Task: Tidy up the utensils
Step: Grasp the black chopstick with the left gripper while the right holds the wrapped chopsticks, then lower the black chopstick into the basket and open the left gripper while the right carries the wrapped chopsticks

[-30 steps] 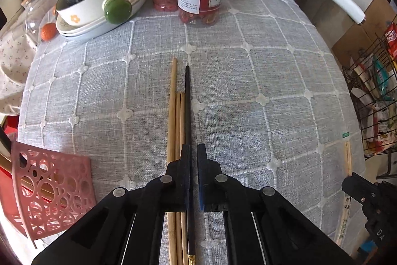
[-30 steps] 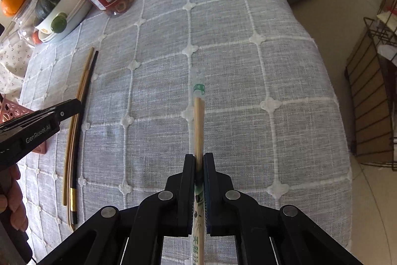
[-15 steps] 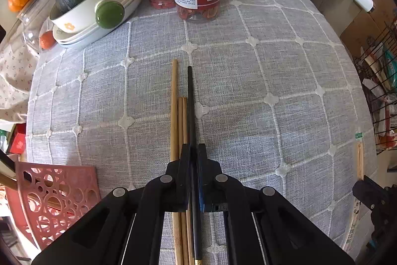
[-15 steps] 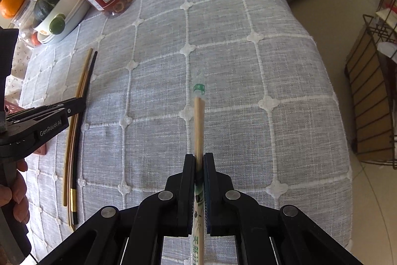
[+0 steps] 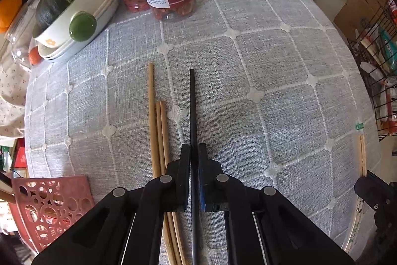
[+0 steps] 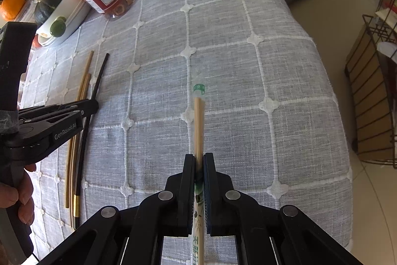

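Two grippers: I have both clamped on chopsticks, one each.
Far-left holder: red perforated utensil basket off the table's left edge; my guess is everything ends up there.
Loose sticks: three bamboo chopsticks lie side by side on the cloth, just left of my left gripper.
Left gripper: closed on the black chopstick, which now angles away from the bamboo ones.
Right gripper: closed on a wrapped disposable chopstick pair, near the table's right edge.
Progress: early, I judge; nothing visibly sorted, all sticks left to place.
Surface: grey tablecloth with white grid stitching; jars, bowls and squash at the far left.
Room: tiled floor and wire rack on the right.
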`<state>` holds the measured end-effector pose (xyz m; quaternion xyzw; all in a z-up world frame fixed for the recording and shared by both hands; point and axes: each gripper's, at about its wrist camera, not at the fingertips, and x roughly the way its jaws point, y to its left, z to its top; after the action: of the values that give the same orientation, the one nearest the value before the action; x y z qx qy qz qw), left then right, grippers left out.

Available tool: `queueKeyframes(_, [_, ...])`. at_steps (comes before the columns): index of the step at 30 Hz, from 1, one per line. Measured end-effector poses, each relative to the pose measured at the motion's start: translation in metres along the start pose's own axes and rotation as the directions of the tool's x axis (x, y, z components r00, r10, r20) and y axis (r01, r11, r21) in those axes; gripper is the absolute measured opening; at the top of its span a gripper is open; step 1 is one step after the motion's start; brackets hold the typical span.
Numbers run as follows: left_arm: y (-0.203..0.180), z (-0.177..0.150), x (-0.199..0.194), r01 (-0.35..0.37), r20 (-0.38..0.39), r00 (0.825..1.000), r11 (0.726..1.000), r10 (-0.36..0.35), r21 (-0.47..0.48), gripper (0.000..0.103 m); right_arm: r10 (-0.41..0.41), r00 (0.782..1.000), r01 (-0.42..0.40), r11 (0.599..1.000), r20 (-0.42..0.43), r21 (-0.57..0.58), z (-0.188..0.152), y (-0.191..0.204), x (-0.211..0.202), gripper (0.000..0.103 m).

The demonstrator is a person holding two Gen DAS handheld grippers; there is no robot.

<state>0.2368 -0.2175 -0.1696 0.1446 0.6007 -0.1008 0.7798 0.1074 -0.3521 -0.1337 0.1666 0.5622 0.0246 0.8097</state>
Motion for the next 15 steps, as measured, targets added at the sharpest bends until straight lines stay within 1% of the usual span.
queueKeyframes(2, [0.000,-0.003,-0.002,0.006,0.022,1.000,1.000,-0.006,-0.008,0.006,0.002,1.000,-0.002,1.000,0.007,-0.001,0.000,0.001,-0.003,0.004])
queueKeyframes(4, [0.001,-0.010,-0.011,0.022,0.064,0.998,1.000,-0.022,-0.003,0.006,0.006,1.000,-0.006,1.000,0.026,0.002,-0.001,0.002,-0.010,0.004])
queueKeyframes(8, [0.005,-0.029,-0.046,0.072,0.154,0.985,0.997,-0.072,0.011,0.006,0.015,0.996,-0.015,1.000,0.089,0.002,-0.004,0.005,-0.029,0.004])
queueKeyframes(11, [0.009,-0.049,-0.080,0.105,0.237,0.965,0.993,-0.113,0.047,0.006,0.038,0.990,-0.040,0.999,0.135,0.007,-0.006,0.010,-0.042,0.004])
queueKeyframes(15, [0.028,-0.089,-0.132,0.149,0.348,0.923,0.986,-0.164,0.068,0.006,0.069,0.977,-0.068,0.998,0.200,-0.010,-0.011,0.026,-0.060,0.004])
